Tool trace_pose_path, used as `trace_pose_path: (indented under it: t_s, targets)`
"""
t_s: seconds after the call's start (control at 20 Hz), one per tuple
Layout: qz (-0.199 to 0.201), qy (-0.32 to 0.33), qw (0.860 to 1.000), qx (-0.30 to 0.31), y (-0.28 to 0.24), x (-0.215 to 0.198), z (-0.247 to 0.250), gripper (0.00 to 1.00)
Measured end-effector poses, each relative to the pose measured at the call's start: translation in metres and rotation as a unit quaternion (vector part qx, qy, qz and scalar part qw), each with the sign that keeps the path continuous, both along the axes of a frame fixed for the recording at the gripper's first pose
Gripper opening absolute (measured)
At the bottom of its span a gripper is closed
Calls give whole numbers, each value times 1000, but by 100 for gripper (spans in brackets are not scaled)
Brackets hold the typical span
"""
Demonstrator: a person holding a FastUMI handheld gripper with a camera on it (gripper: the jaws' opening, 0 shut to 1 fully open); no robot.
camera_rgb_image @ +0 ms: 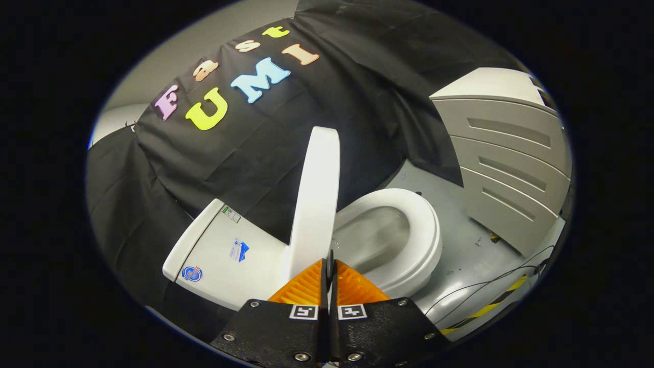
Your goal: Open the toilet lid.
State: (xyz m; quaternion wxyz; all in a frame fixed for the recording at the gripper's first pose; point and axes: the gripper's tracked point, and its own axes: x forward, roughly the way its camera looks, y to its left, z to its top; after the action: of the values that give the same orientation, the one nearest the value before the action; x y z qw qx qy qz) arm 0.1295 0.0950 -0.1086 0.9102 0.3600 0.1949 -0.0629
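Toilet lid: raised, edge-on, long axis upright, just ahead of the fingers | gripper: fingers closed together, empty | bowl: right of lid, tank: left

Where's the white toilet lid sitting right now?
In the gripper view the white toilet lid stands raised, nearly upright, just ahead of the shut orange claw, between the white tank and the open white seat ring.

gripper, orange fingers pressed together
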Motion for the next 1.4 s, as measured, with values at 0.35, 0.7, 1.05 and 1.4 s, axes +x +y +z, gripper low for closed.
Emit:
trace_pose_path:
  t_s: [0.35, 0.7, 1.05, 1.4]
  targets:
    - [3, -7, 999, -42, 11, 4, 14, 0]
    - [7, -8, 997, -74, 23, 6, 25, 0]
    - [9, -16, 993, -114, 31, 10, 36, 0]
    - [15, -24, 985, -171, 41, 11, 43, 0]
